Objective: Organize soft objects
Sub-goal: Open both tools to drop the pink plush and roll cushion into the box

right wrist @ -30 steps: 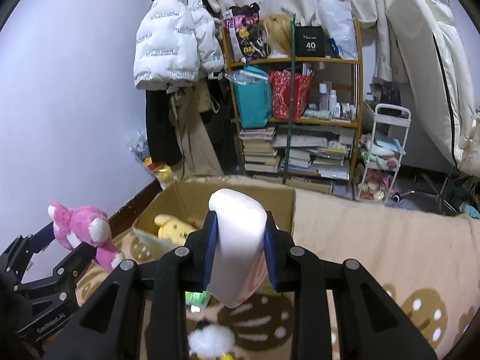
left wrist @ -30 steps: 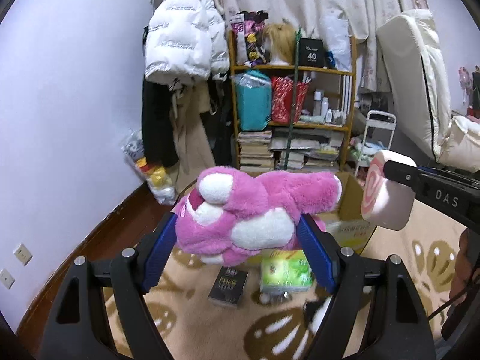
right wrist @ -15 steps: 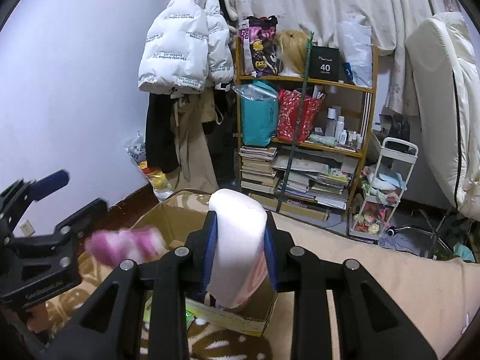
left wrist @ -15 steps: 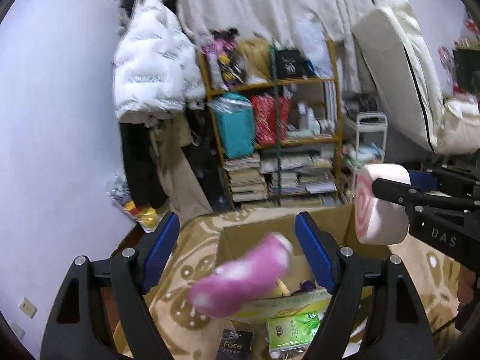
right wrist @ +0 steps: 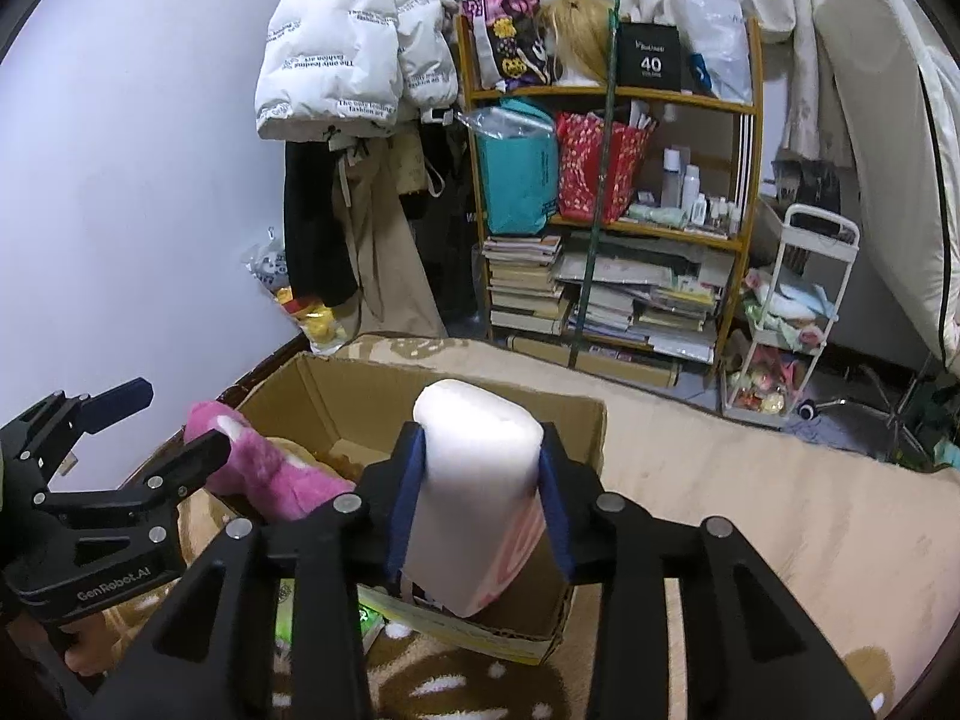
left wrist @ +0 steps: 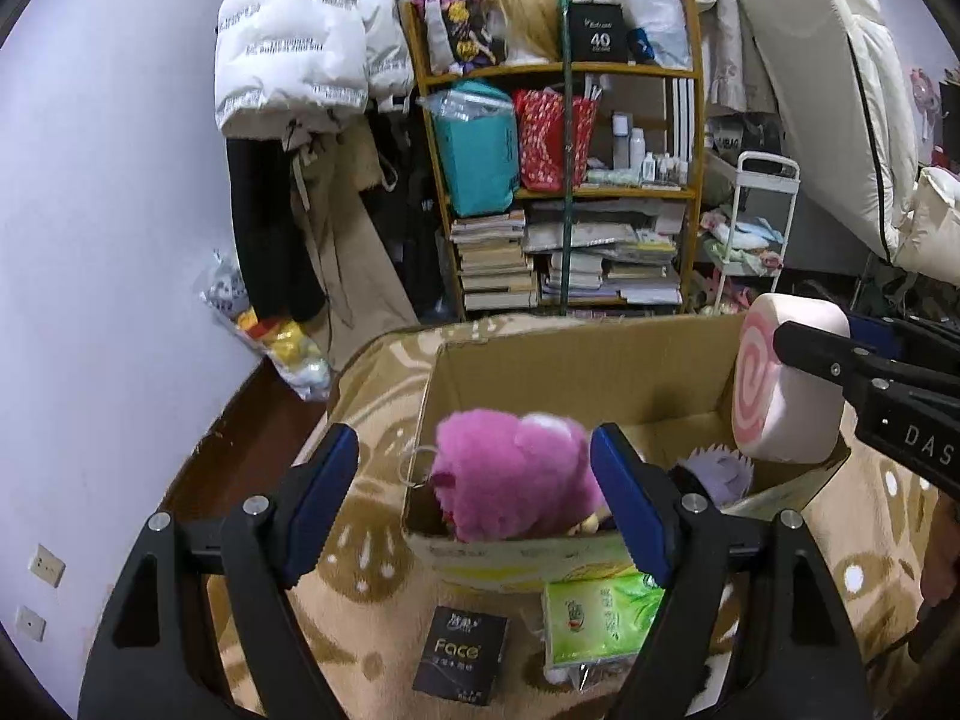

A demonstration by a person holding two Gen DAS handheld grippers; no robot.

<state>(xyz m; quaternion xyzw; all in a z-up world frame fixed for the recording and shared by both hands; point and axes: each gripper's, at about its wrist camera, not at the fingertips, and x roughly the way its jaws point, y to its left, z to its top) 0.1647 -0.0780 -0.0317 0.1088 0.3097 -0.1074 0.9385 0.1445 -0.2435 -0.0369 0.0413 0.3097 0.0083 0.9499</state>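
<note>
A pink plush bear lies in the open cardboard box on the patterned blanket; it also shows in the right wrist view. My left gripper is open and empty just in front of the box. My right gripper is shut on a white and pink swirl-roll cushion, held over the box's right side; the cushion also shows in the left wrist view. A purple soft item lies in the box.
A black "Face" pack and a green tissue pack lie on the blanket before the box. A cluttered bookshelf, hanging coats, a white cart and an upright mattress stand behind.
My left gripper opened and let go of the pink bear, which dropped into the box. My right gripper carried the cushion closer, over the box.
</note>
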